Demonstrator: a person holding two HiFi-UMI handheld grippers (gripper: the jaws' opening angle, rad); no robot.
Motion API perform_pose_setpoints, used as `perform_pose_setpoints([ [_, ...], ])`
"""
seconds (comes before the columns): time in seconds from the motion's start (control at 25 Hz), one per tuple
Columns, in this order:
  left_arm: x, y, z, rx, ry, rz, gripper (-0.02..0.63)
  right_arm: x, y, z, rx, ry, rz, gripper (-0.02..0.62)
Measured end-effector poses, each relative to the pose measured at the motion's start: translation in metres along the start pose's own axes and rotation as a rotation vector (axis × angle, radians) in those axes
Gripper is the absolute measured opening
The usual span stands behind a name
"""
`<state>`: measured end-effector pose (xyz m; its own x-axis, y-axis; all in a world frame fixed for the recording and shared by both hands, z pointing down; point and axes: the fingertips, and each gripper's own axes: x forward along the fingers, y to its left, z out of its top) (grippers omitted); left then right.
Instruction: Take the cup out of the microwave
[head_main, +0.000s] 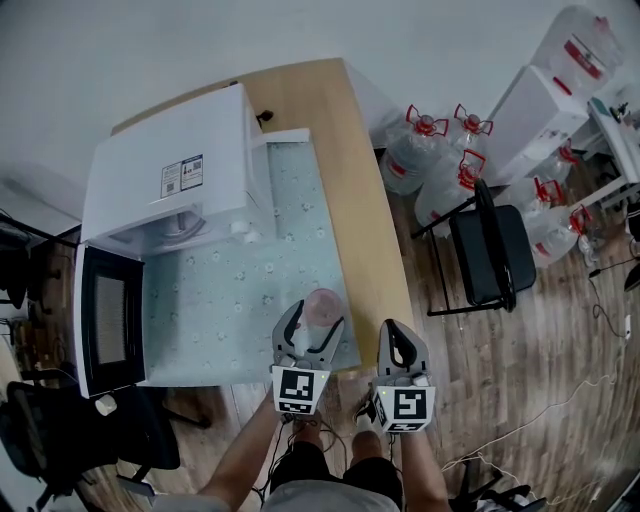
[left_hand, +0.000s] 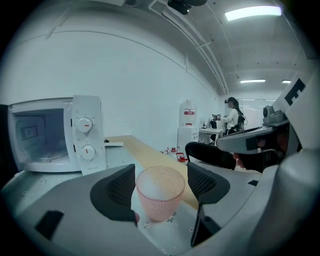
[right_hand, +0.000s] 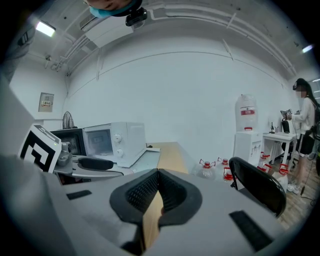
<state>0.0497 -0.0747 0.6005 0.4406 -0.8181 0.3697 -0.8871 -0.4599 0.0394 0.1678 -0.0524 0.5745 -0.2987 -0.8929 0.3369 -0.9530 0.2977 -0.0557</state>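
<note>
Where left tongs (left_hand: 161, 176) gape, empty cup (left_hand: 160, 196) stands.

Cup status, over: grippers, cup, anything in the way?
Left gripper brackets cup, grip unclear. Right gripper shut, empty. Cup upright on mat, outside microwave. Nothing blocking.

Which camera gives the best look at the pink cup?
The left gripper view: the cup stands large, whole and central. The head view shows it small, from above. The right gripper view misses it.

Water jugs (head_main: 432, 160) beside black chair (head_main: 491, 252)
</note>
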Motion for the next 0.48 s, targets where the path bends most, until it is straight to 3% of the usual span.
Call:
perform_pose_setpoints([
  [0.48, -0.044, 0.011, 0.068, -0.005, -0.065, 0.085, 0.316, -0.016, 0.012, 0.072, -0.052, -0.109, 0.056, 0.018],
])
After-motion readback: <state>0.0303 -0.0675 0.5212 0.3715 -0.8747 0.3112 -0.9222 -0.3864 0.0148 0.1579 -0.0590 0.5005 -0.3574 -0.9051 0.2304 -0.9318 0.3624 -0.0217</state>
